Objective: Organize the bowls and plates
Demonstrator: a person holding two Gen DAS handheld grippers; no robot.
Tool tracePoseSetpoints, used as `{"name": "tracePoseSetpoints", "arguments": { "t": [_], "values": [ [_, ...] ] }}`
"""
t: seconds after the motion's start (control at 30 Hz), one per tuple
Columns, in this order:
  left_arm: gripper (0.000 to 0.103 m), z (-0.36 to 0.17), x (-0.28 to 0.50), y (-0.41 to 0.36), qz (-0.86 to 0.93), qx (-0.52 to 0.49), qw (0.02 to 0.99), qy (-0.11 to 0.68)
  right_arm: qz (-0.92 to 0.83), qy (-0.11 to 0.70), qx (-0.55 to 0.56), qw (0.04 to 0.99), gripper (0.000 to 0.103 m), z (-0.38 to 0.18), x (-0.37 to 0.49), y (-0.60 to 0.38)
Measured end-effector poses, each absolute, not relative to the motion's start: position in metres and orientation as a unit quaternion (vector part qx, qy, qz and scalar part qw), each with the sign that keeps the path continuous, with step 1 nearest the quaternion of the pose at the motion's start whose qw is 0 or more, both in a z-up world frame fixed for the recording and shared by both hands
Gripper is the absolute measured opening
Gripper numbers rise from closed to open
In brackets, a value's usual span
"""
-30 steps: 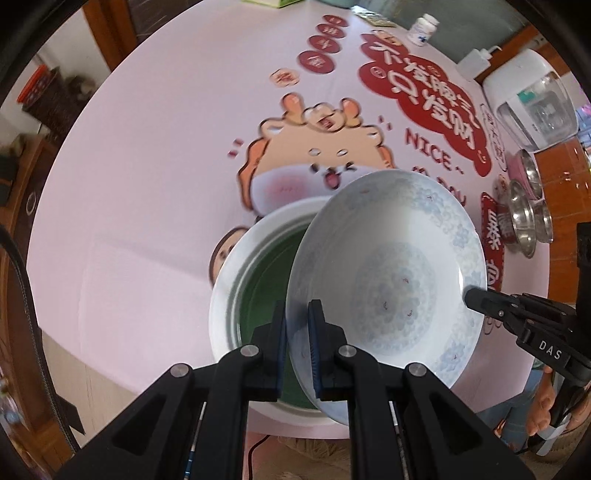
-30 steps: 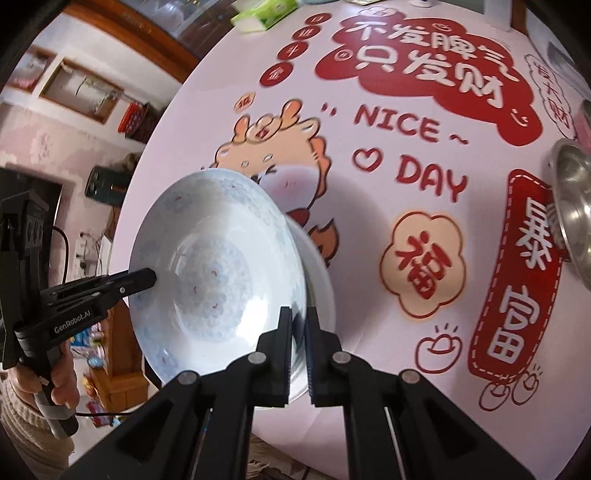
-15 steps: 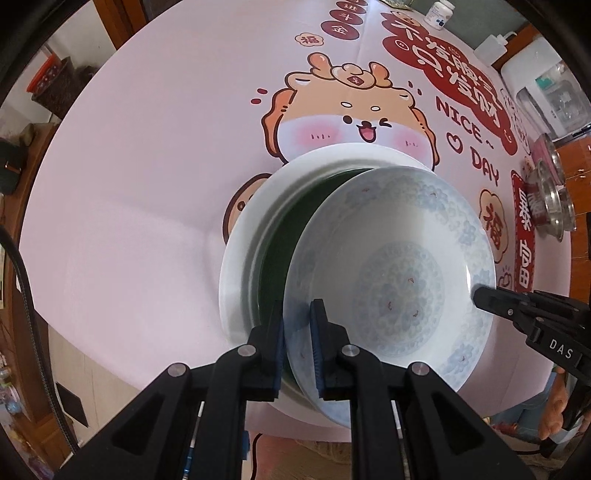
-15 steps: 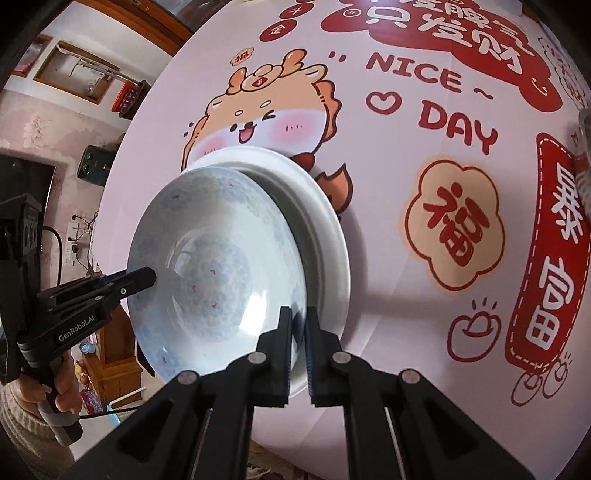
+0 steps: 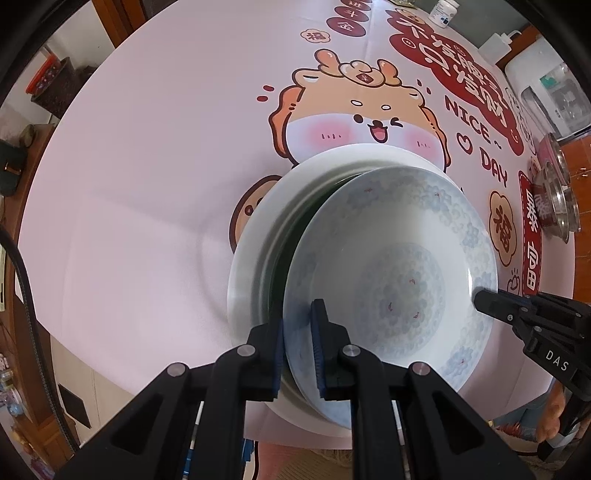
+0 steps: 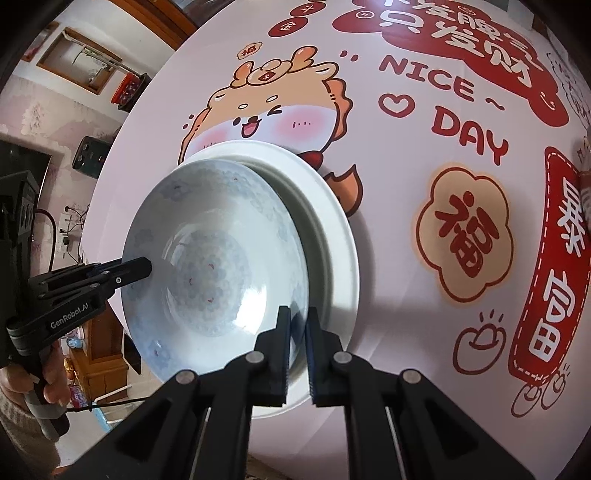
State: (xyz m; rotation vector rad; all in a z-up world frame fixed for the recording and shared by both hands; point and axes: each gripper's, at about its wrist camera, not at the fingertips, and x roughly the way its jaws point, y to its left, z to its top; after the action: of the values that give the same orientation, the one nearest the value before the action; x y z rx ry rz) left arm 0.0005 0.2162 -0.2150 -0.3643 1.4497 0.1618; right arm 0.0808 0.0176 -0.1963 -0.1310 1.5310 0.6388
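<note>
A blue-patterned plate (image 5: 399, 280) sits tilted and off-centre over a larger white plate (image 5: 255, 240) with a dark green middle, on the round table. My left gripper (image 5: 298, 325) is shut on the patterned plate's near rim. From the right, my right gripper (image 5: 480, 297) grips the opposite rim. The right wrist view shows the patterned plate (image 6: 210, 258) in front of the white plate (image 6: 332, 229). There my right gripper (image 6: 297, 332) is shut on its rim, and my left gripper (image 6: 146, 267) pinches the far side. Whether the two plates touch is hidden.
A pink tablecloth (image 5: 147, 166) with a cartoon dog and red lettering covers the table. Steel bowls (image 5: 557, 199) lie at its right edge, near a white appliance (image 5: 543, 85) and small bottles (image 5: 445, 13). The table edge runs close below the plates. A hand (image 6: 37, 384) holds the left gripper.
Both grippers came down with the patterned plate still held. It now lies lower and closer over the white plate, which shows larger.
</note>
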Motion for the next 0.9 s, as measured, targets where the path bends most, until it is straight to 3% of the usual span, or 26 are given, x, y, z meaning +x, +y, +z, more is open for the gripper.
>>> {"name": "tracePoseSetpoints", "arguments": {
  "t": [0.33,0.47,0.7,0.83,0.9],
  "values": [
    [0.012,-0.207,0.002,0.208,0.074,-0.133,0.738,0.658,0.279,0.674,-0.082,0.679,0.01,-0.195,0.075,0.028],
    [0.024,-0.192,0.006,0.203,0.072,-0.106,0.758,0.64,0.277,0.67,-0.093,0.682,0.011,-0.196,0.075,0.031],
    [0.037,-0.18,0.011,0.197,0.074,-0.079,0.772,0.626,0.273,0.667,-0.094,0.687,0.013,-0.191,0.07,0.034],
    [0.052,-0.179,0.009,0.192,0.077,-0.07,0.776,0.622,0.279,0.662,-0.087,0.69,0.018,-0.186,0.068,0.031],
    [0.053,-0.176,0.008,0.189,0.077,-0.064,0.778,0.62,0.282,0.659,-0.084,0.692,0.018,-0.182,0.066,0.029]
  ]
}}
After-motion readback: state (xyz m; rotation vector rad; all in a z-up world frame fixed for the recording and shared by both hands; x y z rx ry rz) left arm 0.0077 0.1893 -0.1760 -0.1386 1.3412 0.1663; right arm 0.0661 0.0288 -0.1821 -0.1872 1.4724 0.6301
